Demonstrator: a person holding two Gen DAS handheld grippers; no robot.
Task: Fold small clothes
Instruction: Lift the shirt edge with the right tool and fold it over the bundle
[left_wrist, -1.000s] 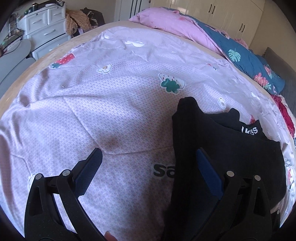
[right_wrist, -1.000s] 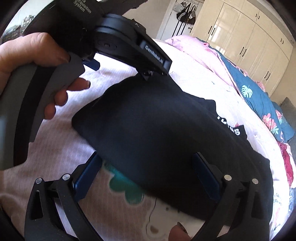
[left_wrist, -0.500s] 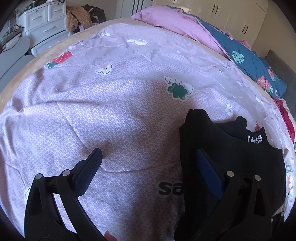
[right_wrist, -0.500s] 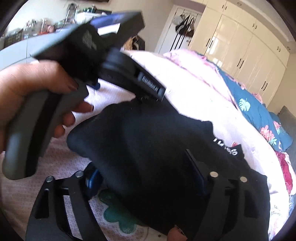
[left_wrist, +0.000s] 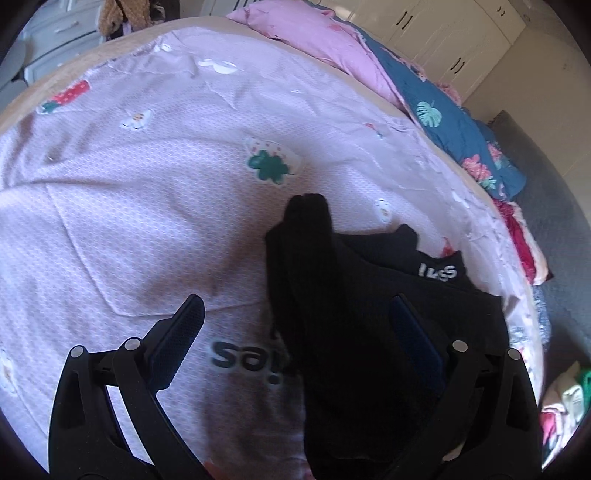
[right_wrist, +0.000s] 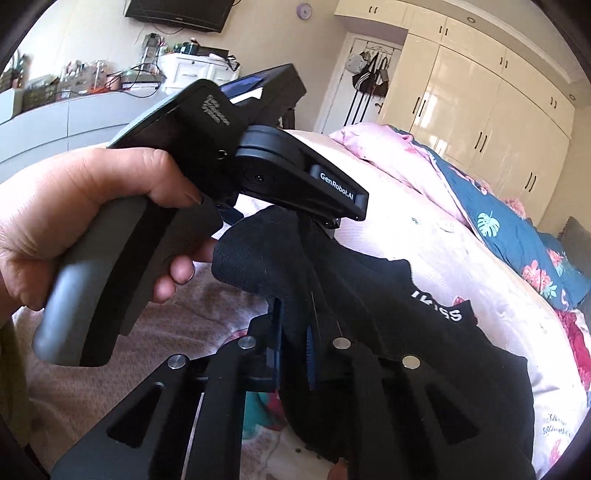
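Right claw (right_wrist: 293, 354) has just been closing and is now clamped on a bunched fold of the black garment (right_wrist: 388, 332), fabric pinched between the pads. The pinched bit stands up in a peak (left_wrist: 308, 210) off the bed (left_wrist: 147, 184), w/ the rest of the garment draping down toward the bed's right edge; the white-lettered band (left_wrist: 437, 269) lies flat just beyond. So the grasp step looks done; next is prob. carrying that edge over to make the fold.

Left claw (left_wrist: 299, 332) is wide open, one finger over bare bedsheet, the other over the black cloth, no pad pressing on it. In the right wrist view a hand (right_wrist: 74, 221) grips the left tool's handle, just above the raised fabric.

Vs. a sec ago: right claw was wide w/ the cloth lying flat between its fingers; now it's shut and the cloth is lifted. Left claw's opening is unchanged, but its view has tipped, so the garment's near corner now rises as a peak instead of lying flat.
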